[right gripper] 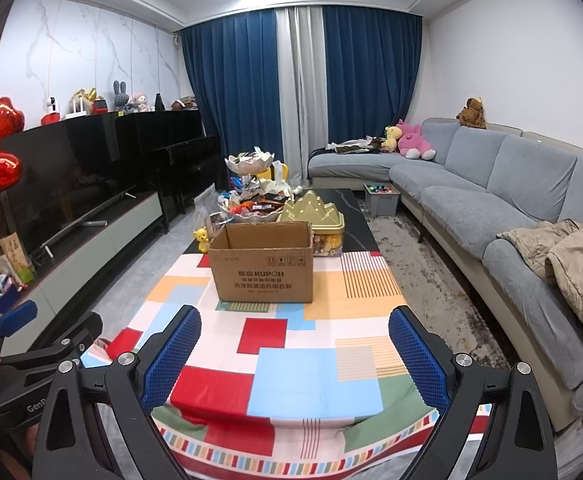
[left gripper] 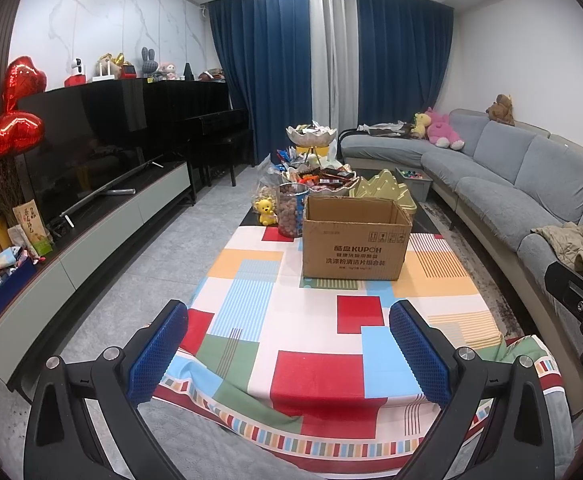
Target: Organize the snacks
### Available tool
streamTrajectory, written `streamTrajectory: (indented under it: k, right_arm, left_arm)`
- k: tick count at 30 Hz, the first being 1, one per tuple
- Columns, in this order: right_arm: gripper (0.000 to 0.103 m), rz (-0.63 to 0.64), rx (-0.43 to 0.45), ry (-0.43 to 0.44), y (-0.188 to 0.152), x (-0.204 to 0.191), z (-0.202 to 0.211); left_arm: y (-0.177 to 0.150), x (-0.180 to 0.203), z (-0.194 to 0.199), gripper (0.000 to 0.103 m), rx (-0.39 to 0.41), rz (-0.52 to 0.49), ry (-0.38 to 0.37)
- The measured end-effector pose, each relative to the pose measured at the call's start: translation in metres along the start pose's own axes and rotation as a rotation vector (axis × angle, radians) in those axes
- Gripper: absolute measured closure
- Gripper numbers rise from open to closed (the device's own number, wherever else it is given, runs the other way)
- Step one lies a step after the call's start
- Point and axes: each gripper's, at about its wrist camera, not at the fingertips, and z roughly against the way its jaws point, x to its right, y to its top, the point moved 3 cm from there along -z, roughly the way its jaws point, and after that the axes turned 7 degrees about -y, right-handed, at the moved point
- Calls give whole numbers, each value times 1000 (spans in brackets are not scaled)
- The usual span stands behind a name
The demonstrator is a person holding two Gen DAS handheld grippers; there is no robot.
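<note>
Snacks (left gripper: 323,180) sit heaped in a scalloped, pale two-tier dish at the far end of the worktop (left gripper: 311,368), straight ahead of both tongs and well apart from them, with the open cardboard box (left gripper: 355,240) standing between me and the pile. That is the relation my next move turns on: I have to reach forward over or around the box, along the long axis of the worktop, which runs directly away from me.

My left tongs (left gripper: 287,344) hang wide with nothing between the blue ribbed pads; my right tongs (right gripper: 295,352) are equally wide and empty. In the left view the box lies a little right of centre, in the right view a little left, so it sits between the two arms and neither looks clearly nearer (I would not call it either way).

The snack wrappers look glossy, thin and crinkly, so I judge them light and slippery. A clear jar (left gripper: 291,212) of round brown pieces stands just left of the box, and a gold embossed tin (left gripper: 387,196) stands behind its right corner. The box is plain matte corrugated card, flaps up; the cloth is a flat, bright patchwork print.
</note>
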Motion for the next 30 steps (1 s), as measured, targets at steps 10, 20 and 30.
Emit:
streamTrajectory:
  k: [10,20,30]
  right_arm:
    - [7,0,1,0,-1,0,0]
    - [7,-1,2,0,-1,0,0]
    - [7,-1,1,-1,-2,0,-1]
  left_arm:
    - [1,1,0,1,1,-1,-1]
    - [1,2,0,1,4,-1,-1]
    - [1,4,-2,1,2,3,-10]
